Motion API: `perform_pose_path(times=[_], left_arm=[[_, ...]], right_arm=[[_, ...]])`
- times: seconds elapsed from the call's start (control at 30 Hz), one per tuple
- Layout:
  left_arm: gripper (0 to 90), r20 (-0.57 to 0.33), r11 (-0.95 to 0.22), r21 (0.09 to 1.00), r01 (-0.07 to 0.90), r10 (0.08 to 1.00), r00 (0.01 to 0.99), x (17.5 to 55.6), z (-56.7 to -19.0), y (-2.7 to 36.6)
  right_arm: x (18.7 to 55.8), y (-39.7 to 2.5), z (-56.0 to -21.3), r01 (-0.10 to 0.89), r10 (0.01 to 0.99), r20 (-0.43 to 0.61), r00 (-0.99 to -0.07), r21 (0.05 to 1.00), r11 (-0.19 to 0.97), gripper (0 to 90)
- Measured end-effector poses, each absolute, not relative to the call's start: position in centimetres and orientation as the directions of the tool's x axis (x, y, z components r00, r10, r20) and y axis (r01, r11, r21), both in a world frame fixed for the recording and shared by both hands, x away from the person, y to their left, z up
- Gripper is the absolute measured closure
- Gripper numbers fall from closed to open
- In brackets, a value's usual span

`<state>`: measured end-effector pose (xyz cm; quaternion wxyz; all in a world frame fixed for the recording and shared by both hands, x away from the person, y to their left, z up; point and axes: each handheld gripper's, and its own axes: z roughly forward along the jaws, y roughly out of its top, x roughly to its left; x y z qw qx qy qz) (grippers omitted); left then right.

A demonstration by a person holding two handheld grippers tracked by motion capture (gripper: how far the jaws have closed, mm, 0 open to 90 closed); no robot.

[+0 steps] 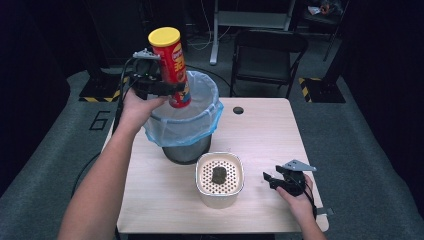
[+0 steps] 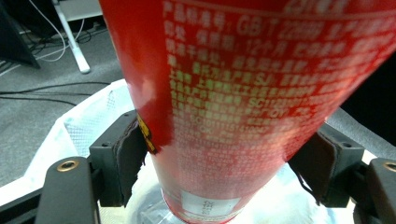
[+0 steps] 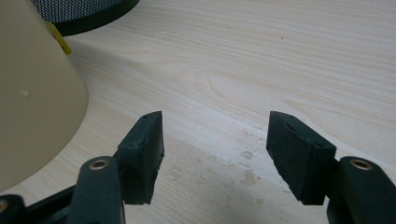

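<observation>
A tall red chip can [image 1: 172, 67] with a yellow lid is held upright over the bin [image 1: 186, 127], a black mesh basket lined with a pale blue bag. My left gripper [image 1: 161, 88] is shut on the can's lower half; its pads [image 2: 130, 156] press both sides of the red can [image 2: 224, 107], above the bag's opening [image 2: 88, 126]. My right gripper [image 1: 272, 181] rests low at the table's right front, open, with only bare wood between its fingers [image 3: 144, 149].
A cream perforated container [image 1: 220, 180] holding a dark lump [image 1: 219, 174] stands in front of the bin; its wall [image 3: 32, 102] is just left of my right gripper. The table [image 1: 260, 130] has a cable hole [image 1: 238, 110]. A folding chair [image 1: 267, 60] stands behind.
</observation>
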<state>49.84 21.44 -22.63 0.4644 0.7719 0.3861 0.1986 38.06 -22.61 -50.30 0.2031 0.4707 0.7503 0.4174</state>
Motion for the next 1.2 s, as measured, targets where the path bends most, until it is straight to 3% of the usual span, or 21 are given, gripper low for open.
perform_pose_path(times=[0.6, 0.9, 1.2], left_arm=[[22.6, -0.075, -0.313, 0.78, 0.542, 0.813, 0.578, 53.1, -25.5, 20.2], [18.5, -0.076, -0.309, 0.792, 0.527, 0.806, 0.587, 52.1, -25.2, 21.6], [25.4, -0.062, -0.323, 0.811, 0.488, 0.782, 0.62, 48.3, -23.7, 24.4]], right_arm=[[38.3, -22.7, -50.6, 0.539, 0.868, 0.09, -0.488, 0.813, 0.219, 36.3], [38.2, -22.7, -50.6, 0.54, 0.868, 0.088, -0.489, 0.812, 0.222, 36.3], [38.2, -22.8, -50.6, 0.544, 0.873, 0.095, -0.479, 0.813, 0.21, 36.3]])
